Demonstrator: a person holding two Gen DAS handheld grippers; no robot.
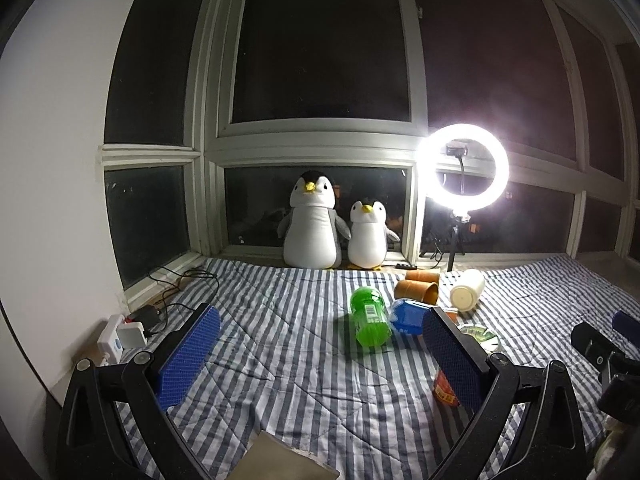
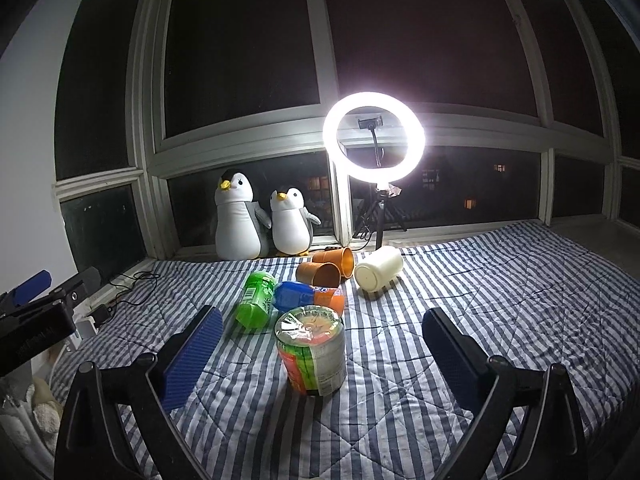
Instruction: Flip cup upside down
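Right wrist: foil-sealed cup upright on striped quilt, colourful label.

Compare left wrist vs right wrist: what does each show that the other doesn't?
Left wrist only: the white power strip by the wall, and its own open left gripper.

Right wrist only: the foil-topped cup seen whole and standing, between the open right gripper fingers; lit windows outside.

Both: green bottle, orange cups, white jar, penguins, ring light, striped quilt.
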